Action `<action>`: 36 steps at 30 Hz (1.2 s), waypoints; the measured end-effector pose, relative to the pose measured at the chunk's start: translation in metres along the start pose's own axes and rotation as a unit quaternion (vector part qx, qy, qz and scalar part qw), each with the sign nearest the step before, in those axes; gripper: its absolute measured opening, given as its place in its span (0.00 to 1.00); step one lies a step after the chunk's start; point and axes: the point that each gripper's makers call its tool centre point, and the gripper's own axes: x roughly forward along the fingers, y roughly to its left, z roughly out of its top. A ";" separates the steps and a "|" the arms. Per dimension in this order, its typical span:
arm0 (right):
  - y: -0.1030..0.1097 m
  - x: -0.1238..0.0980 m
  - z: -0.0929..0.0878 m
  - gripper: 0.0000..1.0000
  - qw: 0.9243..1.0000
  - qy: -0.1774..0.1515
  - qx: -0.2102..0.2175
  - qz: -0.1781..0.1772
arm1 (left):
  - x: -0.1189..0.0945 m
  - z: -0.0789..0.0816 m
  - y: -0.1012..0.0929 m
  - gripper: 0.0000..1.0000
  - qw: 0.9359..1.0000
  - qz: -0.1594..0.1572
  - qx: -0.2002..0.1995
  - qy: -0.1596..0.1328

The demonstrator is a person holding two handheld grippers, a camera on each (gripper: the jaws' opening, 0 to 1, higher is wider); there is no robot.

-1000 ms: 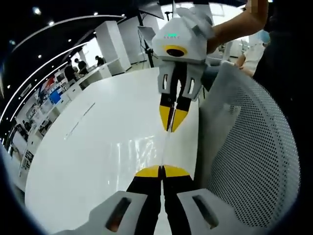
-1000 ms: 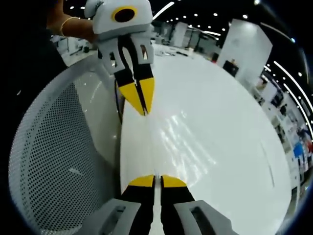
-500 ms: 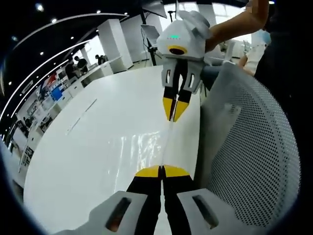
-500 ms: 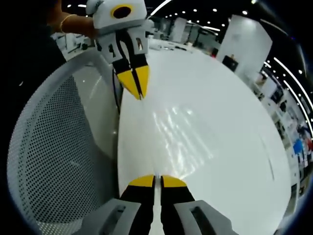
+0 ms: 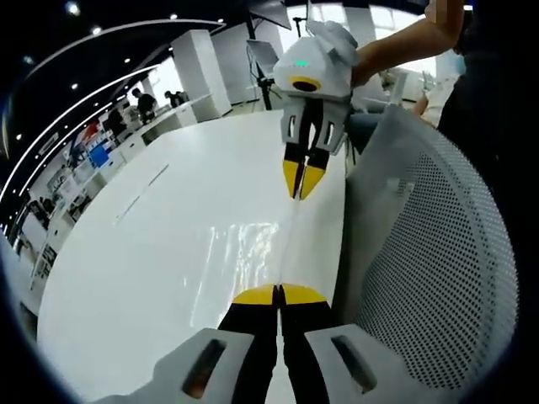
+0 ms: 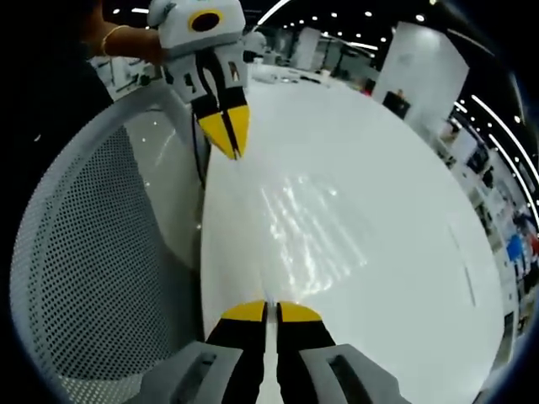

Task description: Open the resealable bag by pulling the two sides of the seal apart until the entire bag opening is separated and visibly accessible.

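A clear resealable bag (image 5: 253, 242) is stretched in a thin sheet over the white table, marked mostly by its glare. Its edge runs as a fine line between the two grippers. In the left gripper view my left gripper (image 5: 278, 295) is shut on the near end of that edge. My right gripper (image 5: 300, 190) comes in from the top, shut on the far end. The right gripper view mirrors this: the right gripper (image 6: 269, 310) is shut on the bag (image 6: 307, 227), and the left gripper (image 6: 231, 151) pinches its other end.
A white mesh chair back (image 5: 438, 269) stands close beside the table edge, on the left in the right gripper view (image 6: 84, 269). The glossy white table (image 5: 143, 252) spreads wide. A person's forearm (image 5: 396, 42) holds the far gripper. Shelves and people stand far behind.
The two grippers have drawn further apart. Each looks smaller and farther off in the other's view, and the bag between them is stretched longer.
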 end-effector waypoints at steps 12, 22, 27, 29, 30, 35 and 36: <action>0.008 0.005 -0.009 0.02 0.998 0.015 0.057 0.016 | -0.002 -0.010 -0.004 0.00 1.000 -0.005 -0.021 0.002; 0.006 -0.002 0.029 0.06 0.994 -0.056 0.094 0.016 | 0.001 -0.011 -0.012 0.00 1.000 -0.015 -0.014 0.005; 0.004 0.003 0.028 0.05 0.993 -0.057 0.102 0.016 | 0.000 -0.008 -0.015 0.00 1.000 -0.015 0.007 0.001; 0.005 0.007 0.026 0.05 0.993 -0.053 0.102 0.018 | -0.001 -0.006 -0.015 0.00 1.000 -0.018 0.008 -0.003; 0.007 0.008 0.026 0.05 0.993 -0.053 0.102 0.021 | -0.002 -0.006 -0.015 0.00 1.000 -0.017 0.011 -0.004; 0.009 0.014 0.027 0.05 0.993 -0.050 0.100 0.025 | -0.002 -0.004 -0.014 0.00 1.000 -0.018 0.015 -0.006; 0.010 0.015 0.027 0.04 0.993 -0.051 0.100 0.027 | -0.002 -0.004 -0.014 0.00 1.000 -0.017 0.015 -0.007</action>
